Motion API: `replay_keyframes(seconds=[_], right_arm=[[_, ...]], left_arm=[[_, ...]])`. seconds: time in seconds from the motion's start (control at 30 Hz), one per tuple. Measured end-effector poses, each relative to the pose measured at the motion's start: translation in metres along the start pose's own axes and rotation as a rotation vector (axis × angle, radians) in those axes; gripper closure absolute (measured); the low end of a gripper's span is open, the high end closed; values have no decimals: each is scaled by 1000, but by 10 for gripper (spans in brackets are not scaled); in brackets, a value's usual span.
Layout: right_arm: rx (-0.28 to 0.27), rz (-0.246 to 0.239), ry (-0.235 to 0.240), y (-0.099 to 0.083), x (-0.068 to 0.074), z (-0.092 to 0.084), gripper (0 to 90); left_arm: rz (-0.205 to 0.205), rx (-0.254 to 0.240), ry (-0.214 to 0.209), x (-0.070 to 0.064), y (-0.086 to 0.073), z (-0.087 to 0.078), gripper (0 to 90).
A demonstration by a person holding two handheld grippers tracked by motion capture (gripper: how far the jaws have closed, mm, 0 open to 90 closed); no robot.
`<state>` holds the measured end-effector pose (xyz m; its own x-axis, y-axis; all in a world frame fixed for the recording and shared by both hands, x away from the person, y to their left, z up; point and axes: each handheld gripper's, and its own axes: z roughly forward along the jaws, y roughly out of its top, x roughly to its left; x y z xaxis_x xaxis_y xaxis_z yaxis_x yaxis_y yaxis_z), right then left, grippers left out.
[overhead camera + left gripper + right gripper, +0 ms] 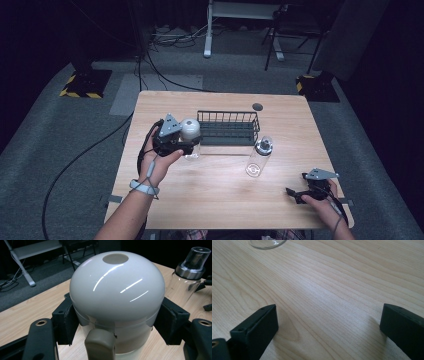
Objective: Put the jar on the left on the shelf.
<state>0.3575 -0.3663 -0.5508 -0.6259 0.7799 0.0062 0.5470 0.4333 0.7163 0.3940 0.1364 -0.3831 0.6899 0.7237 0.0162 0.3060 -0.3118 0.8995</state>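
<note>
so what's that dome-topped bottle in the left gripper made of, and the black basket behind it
The bottle's white domed cap looks like glossy plastic: sharp light streaks run across its smooth curve. Below it, the clear body shows the table through it, so glass or clear plastic; which one cannot be told. The black rectangular basket appears to be coated metal wire, going by its thin, evenly spaced bars and matt finish.

Two handheld grippers, black bodies. Left gripper [186,148]: grey three-cornered plate on top, black cable looping off toward near-left table edge. Right gripper [292,193]: same grey plate, cable trailing near-right. Blocky matte black jaws with flat inner pads [265,320], small screw holes along top edges. Brass-coloured threaded inserts in black jaw carriers [41,322]. Pale band round left wrist [143,188], thin strap running up to hand. Forearms bare, no sleeves.
</note>
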Motion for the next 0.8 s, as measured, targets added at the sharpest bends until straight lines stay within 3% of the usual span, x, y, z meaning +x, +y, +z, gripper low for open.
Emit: replay_keyframes(seconds=[0.8], right_arm=[[0, 0, -1, 0, 0, 0, 16]], left_arm=[[28, -7, -4, 5, 40, 17, 282]])
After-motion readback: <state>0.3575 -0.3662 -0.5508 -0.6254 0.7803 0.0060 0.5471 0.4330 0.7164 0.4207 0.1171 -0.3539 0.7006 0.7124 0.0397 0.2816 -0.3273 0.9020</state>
